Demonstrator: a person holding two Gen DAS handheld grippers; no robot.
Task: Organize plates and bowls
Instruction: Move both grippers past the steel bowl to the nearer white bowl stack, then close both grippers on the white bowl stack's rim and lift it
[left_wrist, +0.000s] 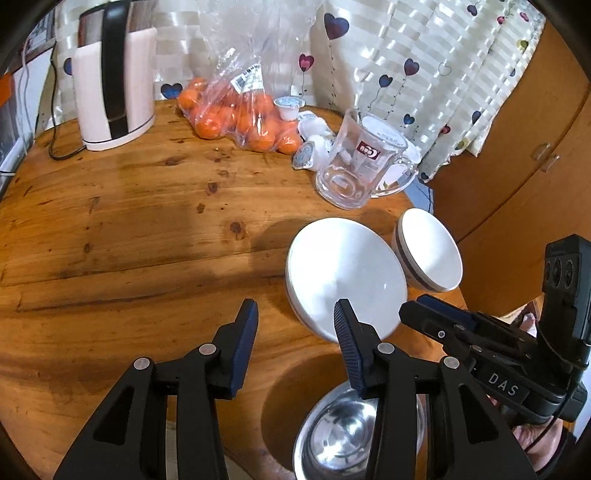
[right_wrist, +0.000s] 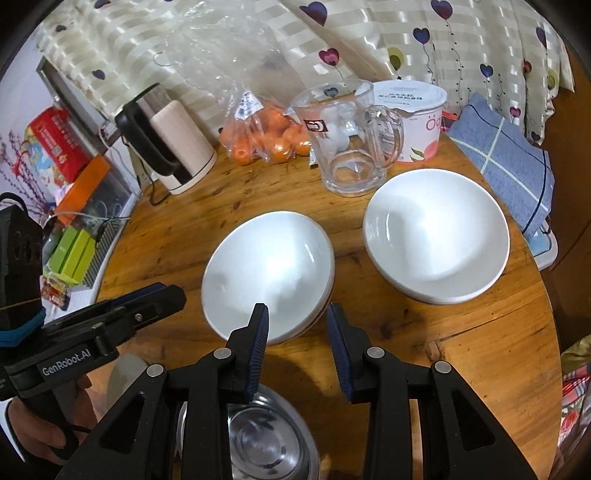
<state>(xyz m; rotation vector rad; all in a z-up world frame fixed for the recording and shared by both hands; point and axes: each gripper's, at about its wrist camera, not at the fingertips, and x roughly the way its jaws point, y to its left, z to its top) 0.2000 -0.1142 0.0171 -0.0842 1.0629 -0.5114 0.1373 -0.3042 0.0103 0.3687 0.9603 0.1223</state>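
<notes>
On the round wooden table, left wrist view: left gripper (left_wrist: 295, 314) hangs over bare wood just beside the near white bowl (left_wrist: 345, 277), one finger in front of its rim, jaws partly apart and empty
Second white bowl: (left_wrist: 430, 253) sits beyond it, close to the table edge, apart from the first
Steel bowl: (left_wrist: 347, 439) lies low in the view, under the gripper, empty
Other tool: right gripper (left_wrist: 424, 306) reaches in from the right, tips near the near bowl's rim; I cannot tell from here whether they touch it
Clutter: glass mug (left_wrist: 358, 162), bag of oranges (left_wrist: 240, 118) and kettle (left_wrist: 110, 81) at the back

Across the table, right wrist view: right gripper (right_wrist: 297, 325) hovers over the near rim of the white bowl (right_wrist: 267, 280), jaws narrow, nothing between them
Other white bowl: (right_wrist: 436, 236) to the right, separate
Steel bowl: (right_wrist: 266, 439) directly beneath
Left gripper: (right_wrist: 162, 295) comes in from the left

Progress: my guess is barely begun; three bowls lie singly, none nested, all stacking left
</notes>
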